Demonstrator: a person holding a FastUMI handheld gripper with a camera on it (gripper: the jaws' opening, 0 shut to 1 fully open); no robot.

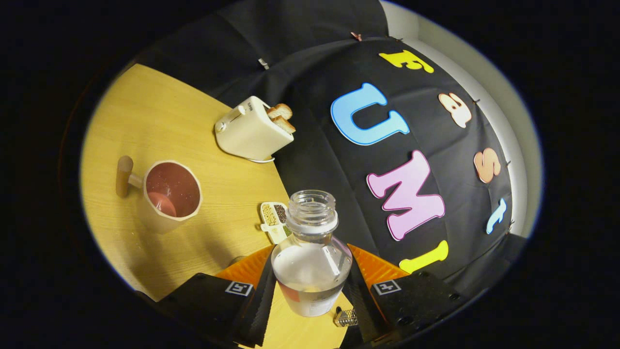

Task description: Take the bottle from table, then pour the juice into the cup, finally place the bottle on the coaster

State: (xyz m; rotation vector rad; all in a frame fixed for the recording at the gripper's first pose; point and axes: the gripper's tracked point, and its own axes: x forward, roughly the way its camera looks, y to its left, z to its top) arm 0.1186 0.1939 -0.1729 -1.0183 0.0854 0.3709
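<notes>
Tool: the tool (311,286) is clenched on the bottle, one finger (259,295) pressed to each side of its lower body.
Bottle: the bottle (311,257) is clear, uncapped, its open threaded mouth pointing away from the tool; it sits between the fingers and is lifted off the table, tilted with the whole view. Clear liquid fills the lower part of its body. A label wraps the base; its print is not legible.
Small mesh item: a small wire-mesh object (346,317) lies on the table just beside the bottle's base, next to one finger. What it is cannot be told.
Compartment dish: a small divided dish (274,220) holding grains or seeds of different colours lies on the table just beyond the bottle's shoulder, partly hidden by the bottle's neck.
Cup: the cup (172,194) stands on the table well apart from the bottle, across from the dish. It is pale outside, reddish inside, with a wooden peg-like handle on the side away from the bottle. Its mouth is open to view; a little pinkish content shows at the bottom.
Toaster: a cream toaster (252,131) stands farther beyond the bottle than the dish, near the table's edge, with two slices of toast (282,118) standing in its slots.
Table: the table (155,121) is light wood.
</notes>
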